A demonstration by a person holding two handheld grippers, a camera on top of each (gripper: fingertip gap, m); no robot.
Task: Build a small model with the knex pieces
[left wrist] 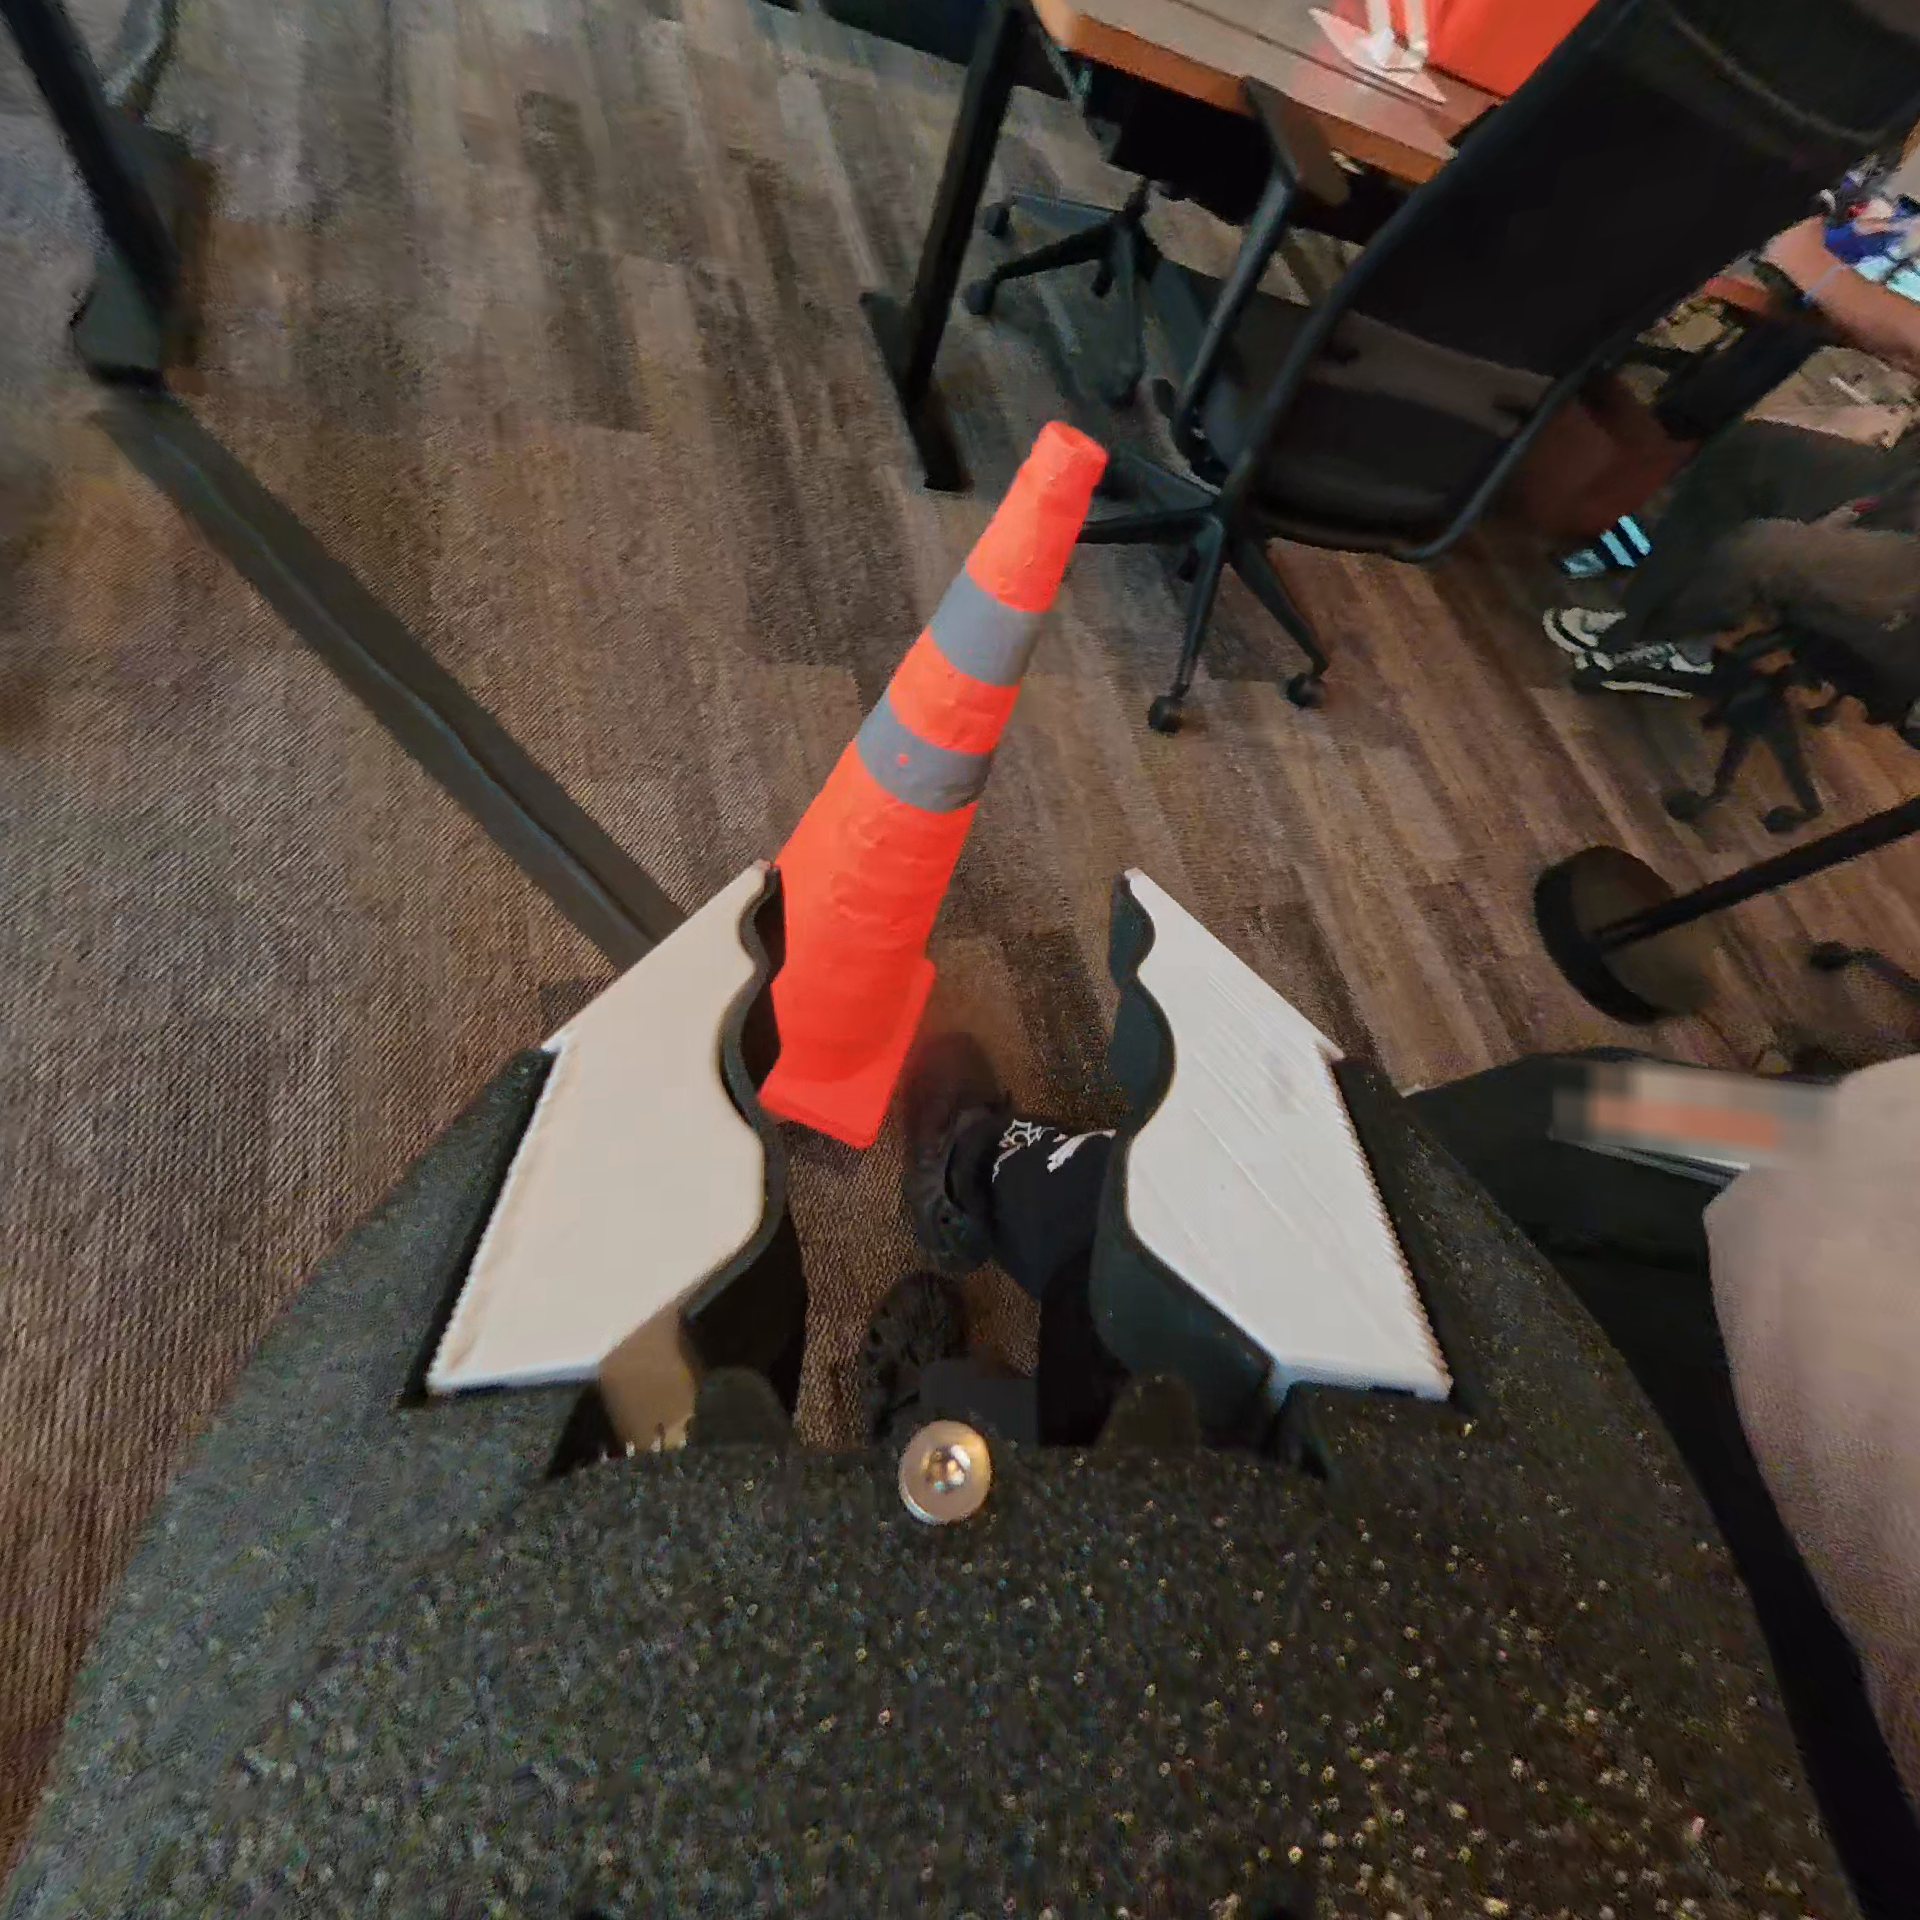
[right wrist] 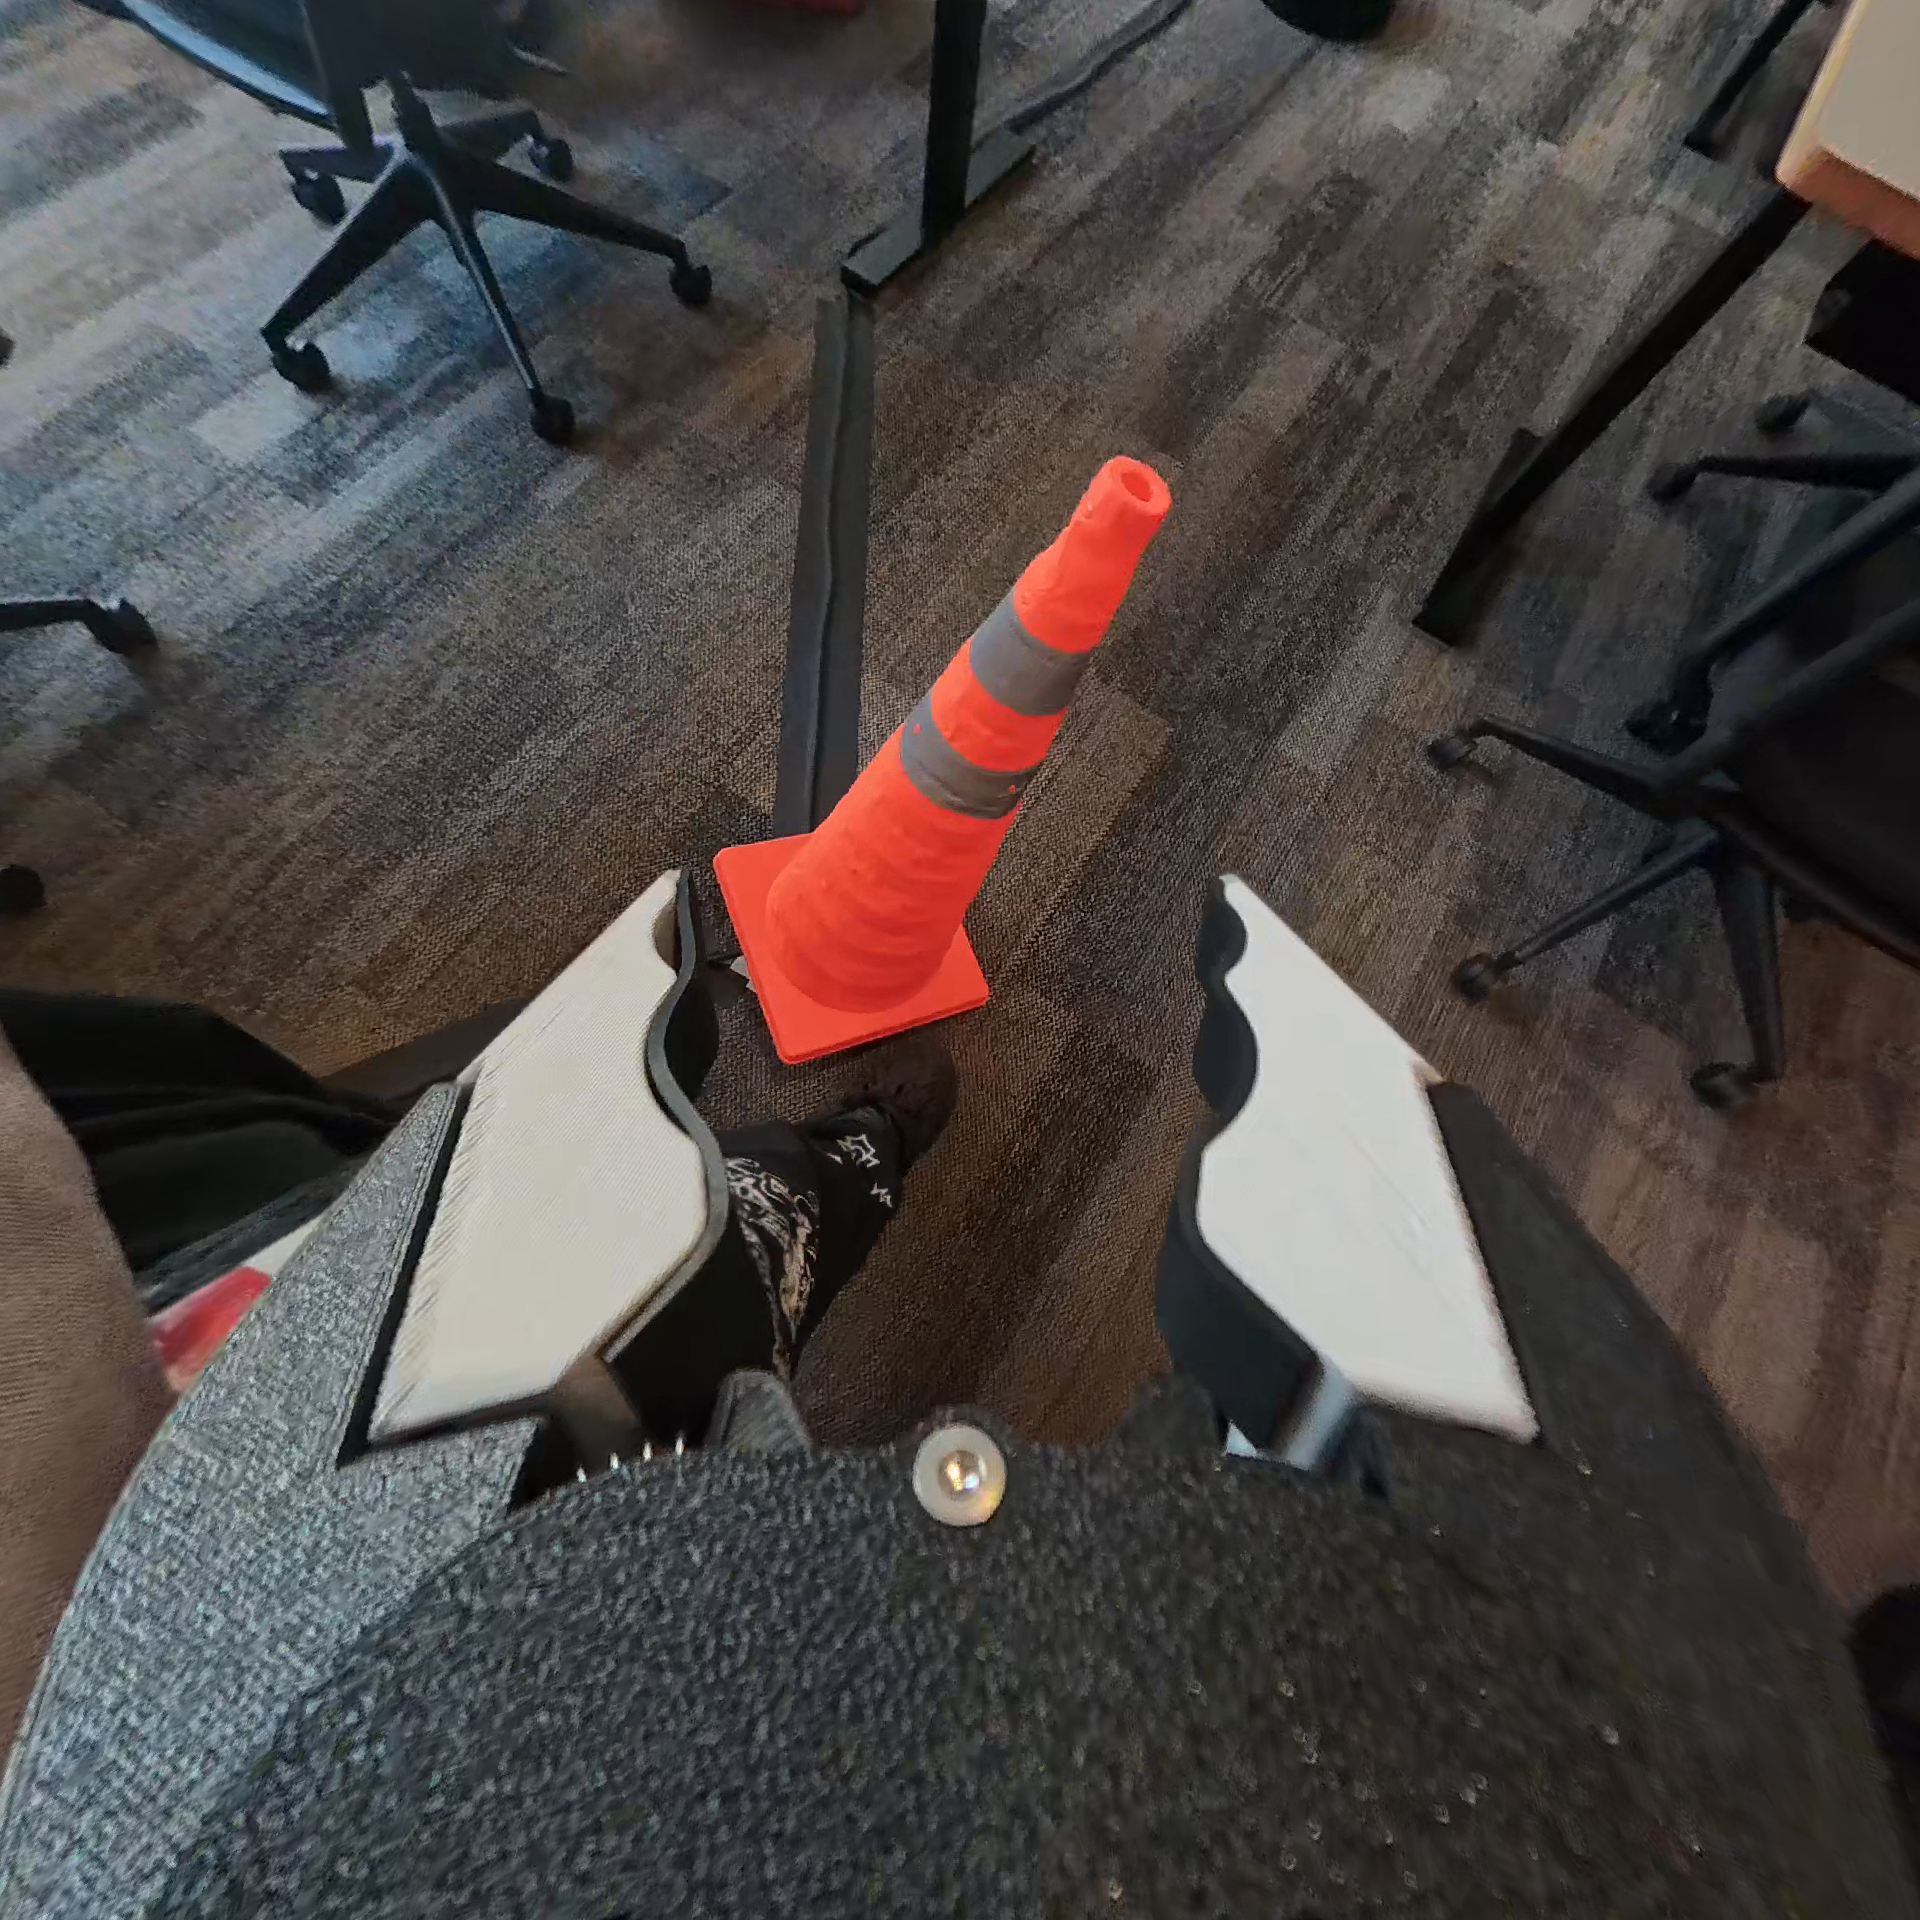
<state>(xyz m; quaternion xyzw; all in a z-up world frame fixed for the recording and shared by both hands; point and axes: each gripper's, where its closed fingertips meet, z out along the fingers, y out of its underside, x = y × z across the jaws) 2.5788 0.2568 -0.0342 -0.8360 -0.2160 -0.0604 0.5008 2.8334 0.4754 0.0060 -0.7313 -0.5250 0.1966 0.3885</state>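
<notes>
An orange traffic cone (left wrist: 914,790) with two grey bands stands on the carpet, its tip leaning to the right. It also shows in the right wrist view (right wrist: 935,810), with its square base flat on the floor. My left gripper (left wrist: 943,894) is open and empty, held above the floor, and its left finger partly hides the cone's base. My right gripper (right wrist: 951,899) is open and empty, with the cone just beyond its fingertips. A person's dark shoe (right wrist: 883,1122) stands on the carpet below the fingers, just short of the cone's base; it shows in the left wrist view too (left wrist: 977,1153).
A black cable cover strip (right wrist: 826,540) runs along the carpet behind the cone. Wheeled office chairs (right wrist: 436,197) and black desk legs (right wrist: 956,114) stand around. A seated person's legs and shoes (left wrist: 1631,644) are at the right, beside a round black stand base (left wrist: 1610,935).
</notes>
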